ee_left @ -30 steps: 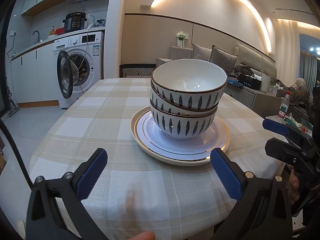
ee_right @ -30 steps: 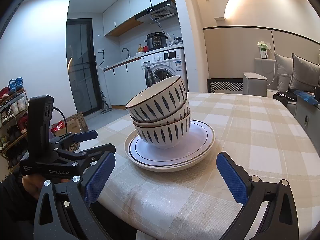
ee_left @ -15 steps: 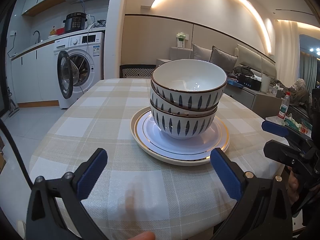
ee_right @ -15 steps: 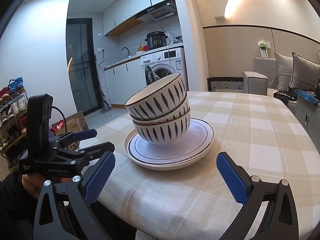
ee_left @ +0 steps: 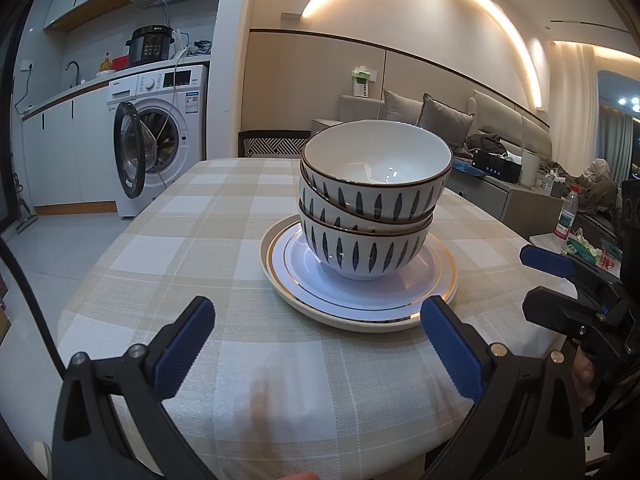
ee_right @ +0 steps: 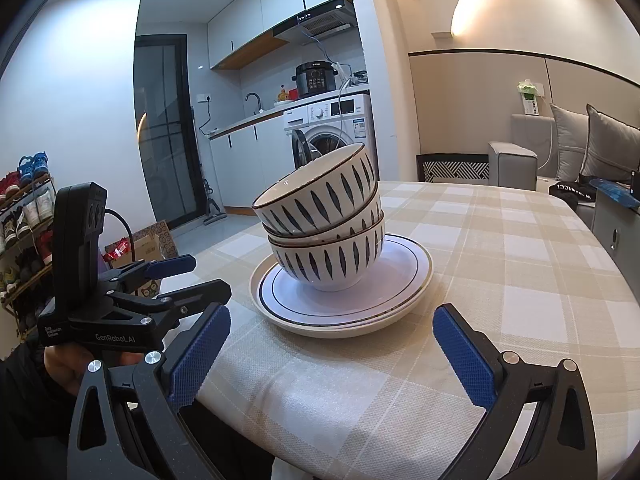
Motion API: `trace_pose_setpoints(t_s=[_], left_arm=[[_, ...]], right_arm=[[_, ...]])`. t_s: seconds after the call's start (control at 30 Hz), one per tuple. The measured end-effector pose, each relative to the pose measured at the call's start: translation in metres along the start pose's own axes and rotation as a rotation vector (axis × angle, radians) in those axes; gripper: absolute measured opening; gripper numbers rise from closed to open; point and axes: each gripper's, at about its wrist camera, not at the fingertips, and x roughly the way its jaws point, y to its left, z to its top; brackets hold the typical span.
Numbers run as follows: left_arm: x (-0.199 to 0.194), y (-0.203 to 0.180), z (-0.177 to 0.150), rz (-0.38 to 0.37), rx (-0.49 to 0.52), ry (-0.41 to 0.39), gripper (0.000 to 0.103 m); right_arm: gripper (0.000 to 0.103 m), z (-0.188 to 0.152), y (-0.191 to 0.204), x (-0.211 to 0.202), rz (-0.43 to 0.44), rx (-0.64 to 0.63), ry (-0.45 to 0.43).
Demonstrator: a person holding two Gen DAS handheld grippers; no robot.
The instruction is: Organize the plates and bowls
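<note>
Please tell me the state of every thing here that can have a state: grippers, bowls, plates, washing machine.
left gripper: open, holding nothing
right gripper: open, holding nothing
bowls: three nested, top ones tilted, empty
plates: stacked under the bowls
washing machine: door open

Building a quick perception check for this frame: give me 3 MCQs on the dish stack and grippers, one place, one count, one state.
1. Where do the patterned bowls stand?
A. On the stacked plates
B. Straight on the checked tablecloth
C. In the washing machine

2. How many bowls are nested?
A. Two
B. Three
C. Five

3. State of the left gripper and right gripper?
A. Both open, empty
B. Left shut on a bowl
C. Right shut on a plate

Answers: 1 A, the bottom bowl's foot rests on the top plate; 2 B, three rims show; 3 A, blue pads stand wide apart, short of the dishes.
</note>
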Motion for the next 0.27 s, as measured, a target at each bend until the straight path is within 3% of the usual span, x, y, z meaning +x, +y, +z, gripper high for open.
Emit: trace_pose_setpoints(t_s=[0.27], left_arm=[[-0.0004, -0.0030, 0.0002, -0.013, 0.001, 0.000, 0.103]], right_arm=[[0.103, -0.0001, 0.0008, 0.0020, 0.002, -0.002, 0.004]])
